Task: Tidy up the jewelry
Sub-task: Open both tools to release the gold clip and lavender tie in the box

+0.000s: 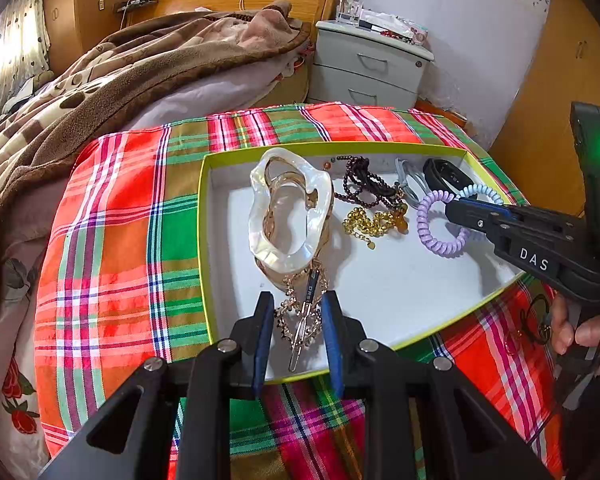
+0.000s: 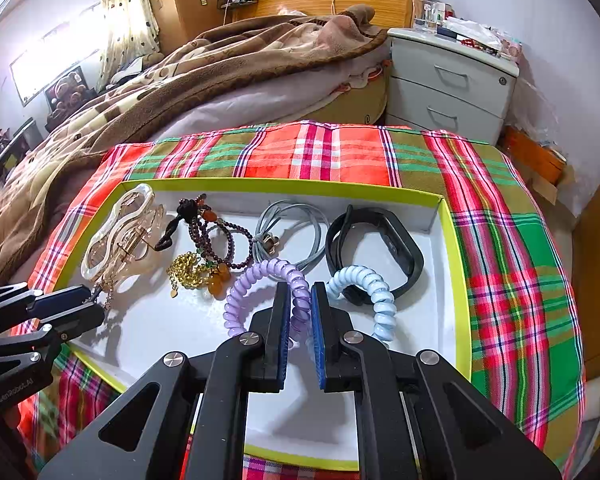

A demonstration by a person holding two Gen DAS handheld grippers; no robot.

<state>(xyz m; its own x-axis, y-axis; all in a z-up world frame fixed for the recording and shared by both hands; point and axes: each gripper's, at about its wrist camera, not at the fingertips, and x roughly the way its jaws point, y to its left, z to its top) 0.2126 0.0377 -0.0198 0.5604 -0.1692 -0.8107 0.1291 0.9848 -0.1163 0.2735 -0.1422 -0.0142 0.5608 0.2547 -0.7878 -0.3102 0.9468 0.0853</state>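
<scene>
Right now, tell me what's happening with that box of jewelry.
A person is sorting jewelry in a shallow green-edged box on a plaid cloth, a handheld gripper in each hand. The right gripper is shut on the purple coil hair tie, beside a blue coil tie and a black wristband. The left gripper straddles a rose-gold chain below the large pearly hair claw; whether its fingers press it is unclear.

Tray (image 2: 456, 248) near half bare; far half crowded: hair claw (image 2: 116, 232), beads (image 2: 216, 236), black band (image 2: 380, 240).
</scene>
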